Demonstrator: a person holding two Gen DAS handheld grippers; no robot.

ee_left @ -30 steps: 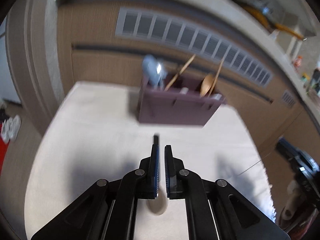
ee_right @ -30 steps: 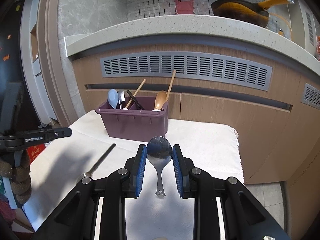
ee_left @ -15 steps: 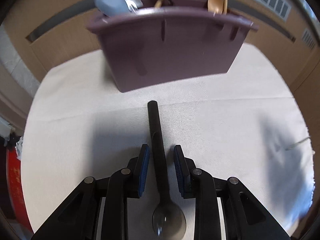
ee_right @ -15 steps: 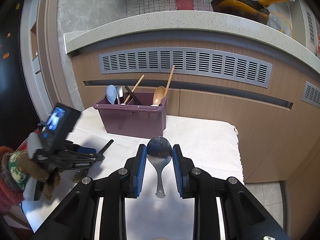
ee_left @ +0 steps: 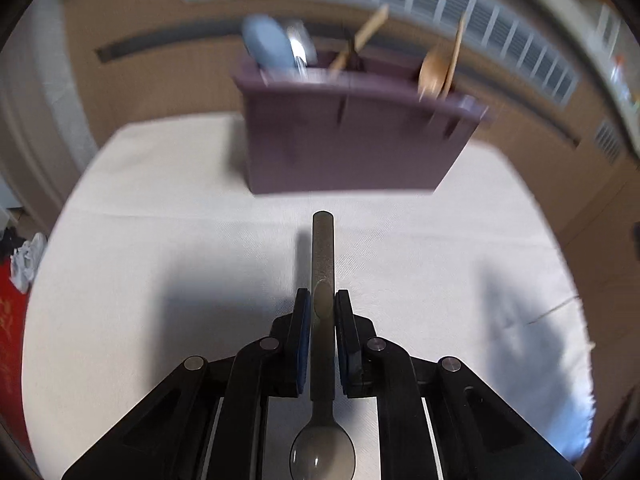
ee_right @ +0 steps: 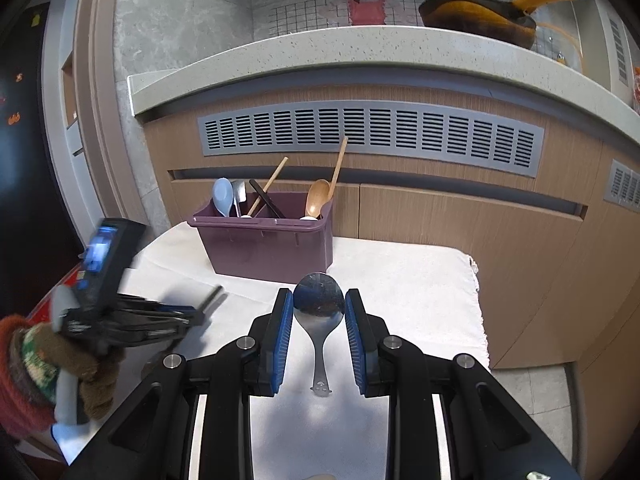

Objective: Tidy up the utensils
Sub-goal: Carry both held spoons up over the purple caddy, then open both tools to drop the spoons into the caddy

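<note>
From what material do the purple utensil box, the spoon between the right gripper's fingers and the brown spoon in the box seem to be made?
Purple utensil box: likely plastic, matte, with moulded rim and ribs. Spoon between the right gripper fingers, the steel spoon: looks like polished metal, since its bowl mirrors the room. Brown spoon: apparently wood, warm brown, smooth, no shine.

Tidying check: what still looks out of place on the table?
Two spoons lie outside the purple caddy: a dark-handled spoon between the left tool's pads, and a steel spoon between the right tool's pads.
</note>
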